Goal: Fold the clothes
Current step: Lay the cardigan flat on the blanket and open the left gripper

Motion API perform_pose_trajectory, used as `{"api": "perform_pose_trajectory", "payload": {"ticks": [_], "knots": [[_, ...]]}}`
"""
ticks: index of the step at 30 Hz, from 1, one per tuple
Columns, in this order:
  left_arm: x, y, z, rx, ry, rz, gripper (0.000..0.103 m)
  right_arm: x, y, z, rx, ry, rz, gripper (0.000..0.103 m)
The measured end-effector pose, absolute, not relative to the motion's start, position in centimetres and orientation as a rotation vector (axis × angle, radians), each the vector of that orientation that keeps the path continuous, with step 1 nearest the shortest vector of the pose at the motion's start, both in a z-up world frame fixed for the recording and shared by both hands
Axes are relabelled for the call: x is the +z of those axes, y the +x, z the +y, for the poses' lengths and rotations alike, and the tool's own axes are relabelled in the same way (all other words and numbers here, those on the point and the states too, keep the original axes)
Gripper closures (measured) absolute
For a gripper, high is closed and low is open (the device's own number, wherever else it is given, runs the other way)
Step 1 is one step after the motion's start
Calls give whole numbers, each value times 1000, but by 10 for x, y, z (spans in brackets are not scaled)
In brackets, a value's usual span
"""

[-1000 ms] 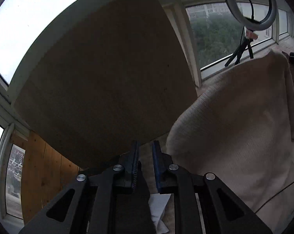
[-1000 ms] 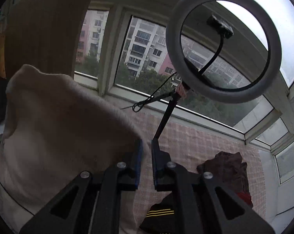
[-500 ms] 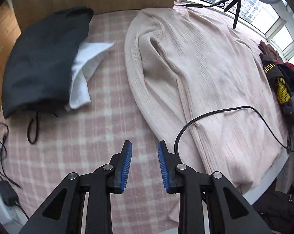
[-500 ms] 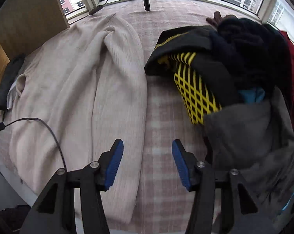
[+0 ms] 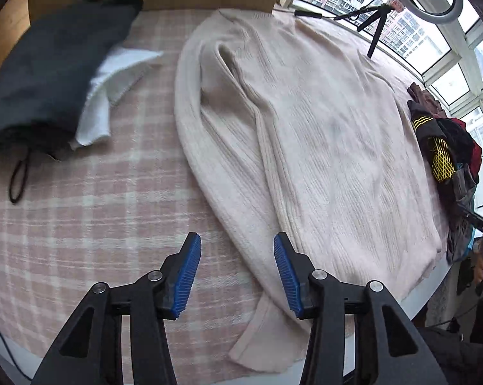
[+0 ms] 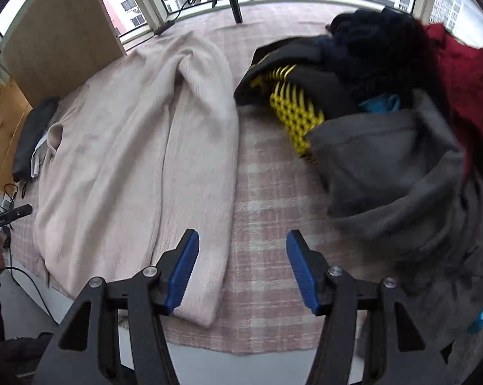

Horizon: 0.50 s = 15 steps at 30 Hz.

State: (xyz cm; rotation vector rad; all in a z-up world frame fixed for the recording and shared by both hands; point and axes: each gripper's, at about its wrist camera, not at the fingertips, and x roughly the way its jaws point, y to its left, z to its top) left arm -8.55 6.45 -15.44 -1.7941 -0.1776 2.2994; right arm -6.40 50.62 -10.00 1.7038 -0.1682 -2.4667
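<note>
Here the beige ribbed sweater (image 5: 305,134) lies spread flat on the checked blanket (image 5: 81,218), sleeves reaching its near edge, ready for folding. Both the left gripper (image 5: 237,268) and right gripper (image 6: 242,269) hover over it, jaws opening, nothing between them.

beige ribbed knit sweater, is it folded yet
No, the beige ribbed knit sweater lies spread flat on the pink plaid cover, sleeves out.

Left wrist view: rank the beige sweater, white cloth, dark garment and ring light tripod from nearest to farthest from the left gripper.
1. Beige sweater: its sleeve lies just ahead of the left gripper.
2. White cloth: upper left.
3. Dark garment: far left.
4. Ring light tripod: by the window, top right.
</note>
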Motion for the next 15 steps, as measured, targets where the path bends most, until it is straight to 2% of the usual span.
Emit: {"api": "perform_pose_trajectory", "payload": {"ticks": [2, 4, 6, 8, 11, 12, 13, 15], "knots": [[-167, -90, 75, 2309, -1813, -143, 60, -116, -68, 498, -2427, 1727, -199, 47], [-173, -92, 80, 2323, -1809, -142, 71, -125, -70, 489, -2411, 1751, -159, 47], [-176, -94, 83, 2310, -1800, -176, 94, -133, -71, 481, -2383, 1780, -111, 47], [-175, -94, 83, 2309, -1783, -189, 99, -142, -70, 473, -2340, 1820, -61, 47], [-168, -92, 81, 2325, -1745, -203, 100, -146, -66, 463, -2318, 1811, -6, 49], [-164, -90, 79, 2340, -1730, -198, 100, -146, -65, 460, -2301, 1798, -14, 65], [-158, -89, 77, 2354, -1718, -195, 100, -144, -65, 459, -2299, 1788, -16, 92], [-144, -87, 69, 2386, -1680, -199, 100, -139, -64, 460, -2297, 1768, -45, 97]]}}
